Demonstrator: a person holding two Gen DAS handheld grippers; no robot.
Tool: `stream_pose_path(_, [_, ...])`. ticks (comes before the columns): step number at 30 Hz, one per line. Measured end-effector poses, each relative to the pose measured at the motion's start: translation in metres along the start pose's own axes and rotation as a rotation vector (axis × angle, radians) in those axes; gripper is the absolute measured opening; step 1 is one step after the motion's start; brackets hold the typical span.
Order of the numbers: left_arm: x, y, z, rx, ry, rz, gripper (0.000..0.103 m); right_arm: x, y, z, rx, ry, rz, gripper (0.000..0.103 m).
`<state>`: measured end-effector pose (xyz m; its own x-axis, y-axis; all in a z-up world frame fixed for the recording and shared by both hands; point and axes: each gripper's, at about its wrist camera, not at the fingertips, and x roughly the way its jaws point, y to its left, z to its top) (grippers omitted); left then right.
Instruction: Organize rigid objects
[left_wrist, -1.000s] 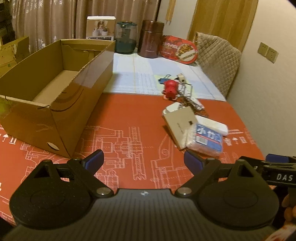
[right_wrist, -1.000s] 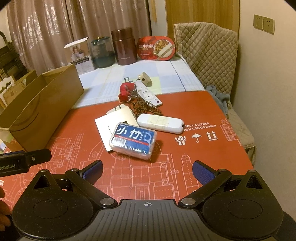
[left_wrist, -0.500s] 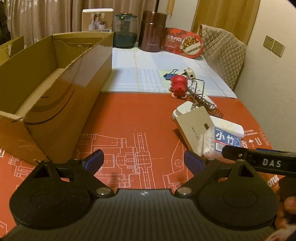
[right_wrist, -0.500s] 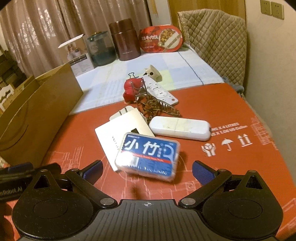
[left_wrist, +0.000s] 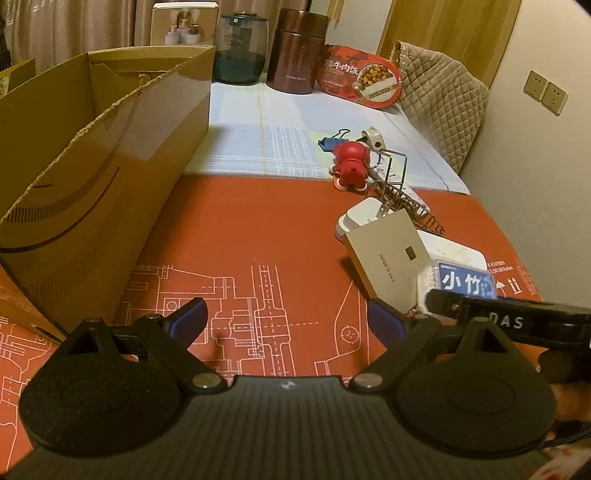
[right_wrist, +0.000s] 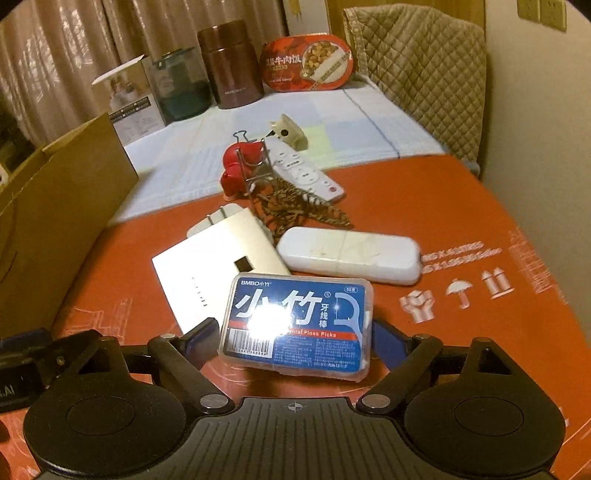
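The right gripper (right_wrist: 293, 338) is closing around the floss pick box (right_wrist: 299, 326), which lies flat on the red mat (right_wrist: 461, 206) of the counter between its blue pads; whether the pads already press its sides cannot be told. At the box's 10 o'clock lies a pale flat card box (right_wrist: 218, 262), partly beneath it, and at 1 o'clock a white case (right_wrist: 349, 254). Further toward 12 o'clock sit a wire rack (right_wrist: 291, 206), a white remote (right_wrist: 303, 171) and a red figurine (right_wrist: 236, 168). The left gripper (left_wrist: 286, 317) hangs released over bare mat, nothing between its fingers. An open cardboard box (left_wrist: 92, 177) stands at its 10 o'clock.
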<state>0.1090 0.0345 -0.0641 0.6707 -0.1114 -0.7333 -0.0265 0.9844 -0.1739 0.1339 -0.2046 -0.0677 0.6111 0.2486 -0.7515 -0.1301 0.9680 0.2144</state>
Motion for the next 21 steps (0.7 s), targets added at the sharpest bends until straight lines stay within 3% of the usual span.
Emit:
stream_pose_path(4, [-0.001, 0.000, -0.001, -0.003, 0.002, -0.005, 0.091, -0.004, -0.006, 0.006, -0.107, -0.042, -0.093, 0.084])
stream_pose_path(8, [-0.001, -0.001, 0.000, -0.002, 0.001, -0.016, 0.091, 0.007, -0.010, 0.013, -0.203, -0.014, -0.165, 0.084])
stream_pose_path(10, [-0.001, -0.002, 0.000, 0.001, -0.001, -0.022, 0.091, 0.010, -0.008, 0.013, -0.232, -0.004, -0.142, 0.084])
stream_pose_path(14, [0.002, -0.003, 0.000, 0.009, 0.006, -0.031, 0.091, 0.007, -0.004, 0.008, -0.216, 0.020, 0.030, 0.084])
stream_pose_path(21, [0.018, -0.025, 0.003, 0.051, 0.003, -0.058, 0.095, -0.001, -0.023, 0.009, -0.118, 0.017, 0.011, 0.084])
